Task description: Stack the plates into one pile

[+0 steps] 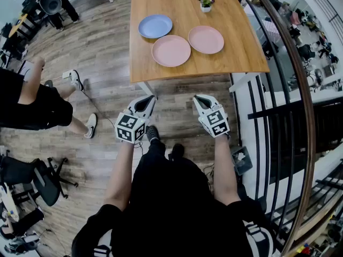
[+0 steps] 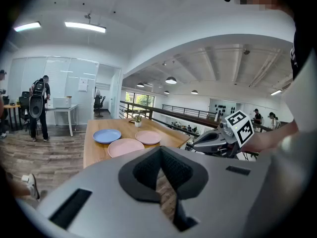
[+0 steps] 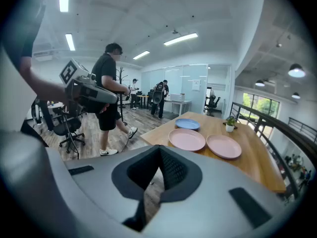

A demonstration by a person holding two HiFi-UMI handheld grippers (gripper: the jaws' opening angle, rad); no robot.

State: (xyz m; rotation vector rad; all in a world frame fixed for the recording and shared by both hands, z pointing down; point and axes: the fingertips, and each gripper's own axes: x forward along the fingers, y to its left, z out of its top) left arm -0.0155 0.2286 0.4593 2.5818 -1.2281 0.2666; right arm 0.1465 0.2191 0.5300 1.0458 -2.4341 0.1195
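Observation:
Three plates lie flat and apart on a wooden table (image 1: 236, 58): a blue plate (image 1: 155, 26) at the far left, a pink plate (image 1: 171, 51) in front of it, and a second pink plate (image 1: 206, 39) to the right. The same three show in both gripper views: the blue plate (image 2: 107, 135) (image 3: 187, 124), the near pink plate (image 2: 126, 147) (image 3: 186, 139), the other pink plate (image 2: 147, 137) (image 3: 224, 146). My left gripper (image 1: 149, 101) and right gripper (image 1: 199, 99) are held over the floor, short of the table's near edge. Both are shut and hold nothing.
A small potted plant (image 1: 206, 4) stands at the table's far edge. A dark railing (image 1: 284, 47) runs along the right side. A person in black shorts (image 1: 37, 103) stands on the wooden floor at left, near office chairs (image 1: 40, 178).

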